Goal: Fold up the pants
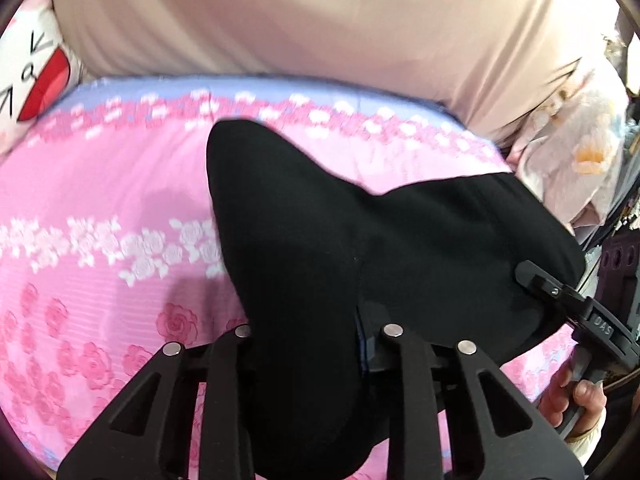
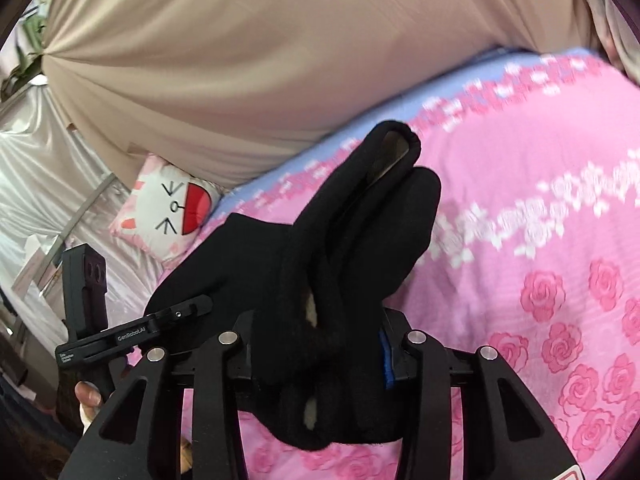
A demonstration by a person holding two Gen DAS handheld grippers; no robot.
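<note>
The black pants (image 1: 320, 220) hang bunched above a pink floral bed sheet (image 1: 100, 184), lifted at two spots. My left gripper (image 1: 312, 320) is shut on a thick fold of the fabric, which covers its fingertips. In the right wrist view the pants (image 2: 360, 220) rise in folded lobes from my right gripper (image 2: 320, 320), shut on them with a blue pad pressed against the cloth. My right gripper (image 1: 560, 292) also shows at the pants' right end, and my left gripper (image 2: 176, 312) at their left end. The fabric sags between the two grippers.
The bed sheet (image 2: 520, 240) has a blue band along its far edge. A beige curtain (image 1: 320, 20) hangs behind the bed. A white cat-face cushion (image 2: 168, 208) lies at the far corner. A hand (image 1: 576, 400) grips the right handle. Clutter (image 1: 580, 160) sits at the right.
</note>
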